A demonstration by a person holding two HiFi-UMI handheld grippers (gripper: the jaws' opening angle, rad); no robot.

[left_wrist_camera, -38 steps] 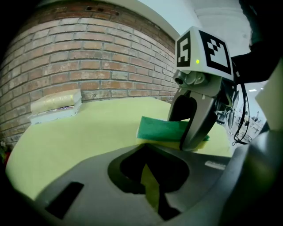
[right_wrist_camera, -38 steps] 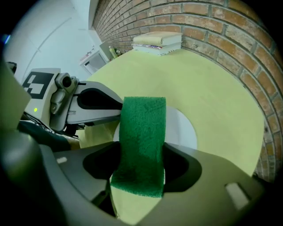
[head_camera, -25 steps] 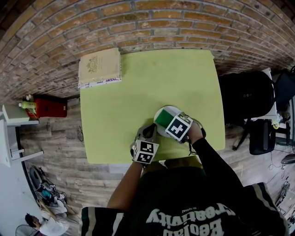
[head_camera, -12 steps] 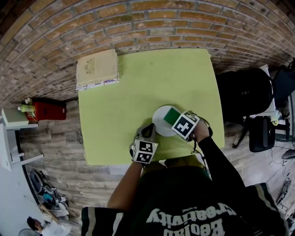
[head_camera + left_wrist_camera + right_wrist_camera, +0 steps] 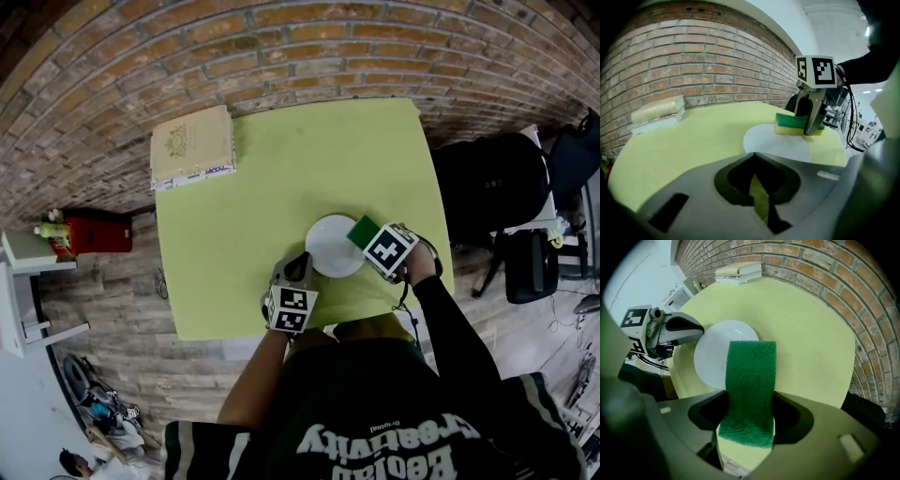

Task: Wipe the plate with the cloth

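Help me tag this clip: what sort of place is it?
Probably an office or lab, not a kitchen: green table against a brick wall, wood-plank floor, office chair alongside.

Sponge (image 5: 750, 390) rough, fibrous; plate (image 5: 328, 251) smooth, glossy; wall (image 5: 281, 56) brick

One white plate (image 5: 333, 246); one sponge (image 5: 363, 231), green on top and yellow beneath; two grippers, the left gripper (image 5: 299, 268) and the right gripper (image 5: 368, 236), each with one pair of jaws; two marker cubes (image 5: 292, 309), one on each gripper; one yellow-green worktop (image 5: 272, 178); one cream book (image 5: 192, 145) at its far left corner, though whether a second lies under it cannot be told; one red box (image 5: 94, 232) on the floor (image 5: 112, 309); one black bag (image 5: 492, 192) beside the worktop's right edge; one person (image 5: 375, 412) seen from above, with two arms reaching forward.
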